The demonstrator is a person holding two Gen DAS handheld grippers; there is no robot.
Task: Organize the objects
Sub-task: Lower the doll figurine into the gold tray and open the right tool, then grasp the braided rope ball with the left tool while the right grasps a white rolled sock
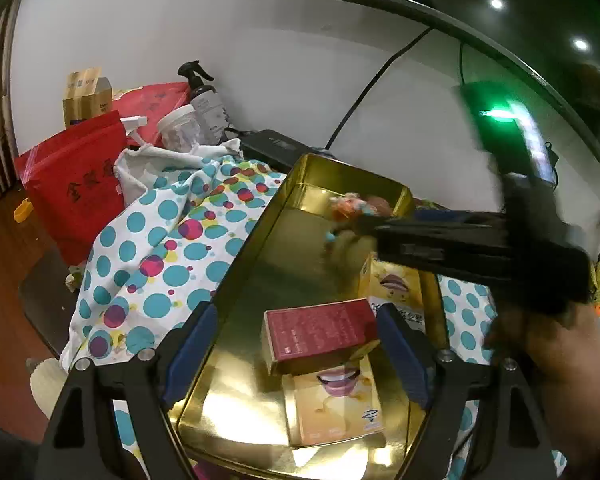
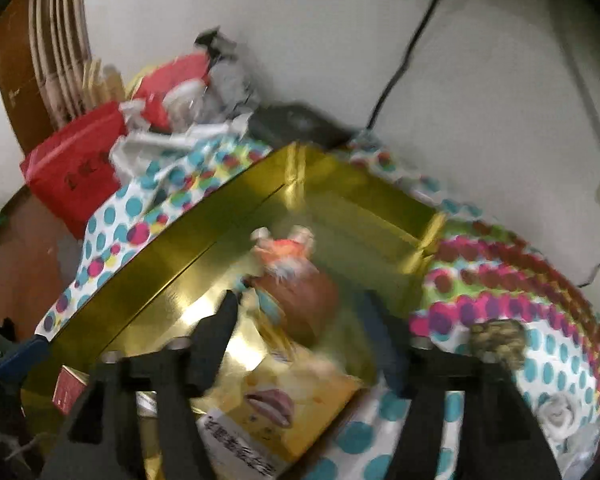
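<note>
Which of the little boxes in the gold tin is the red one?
The red box, lying atop the yellow box printed with lips, between the left fingers.

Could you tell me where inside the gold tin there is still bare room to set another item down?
The gold tin has bare floor along its left wall, from the far corner down past the red box. The near right is crowded: the red box rests on a yellow box. The right gripper hovers over a small figure at the far right.

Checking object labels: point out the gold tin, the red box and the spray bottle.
gold tin (image 1: 260, 280), left wrist view, bare floor.
red box (image 1: 320, 326), left wrist view, top face.
spray bottle (image 1: 208, 110), left wrist view, body.
</note>
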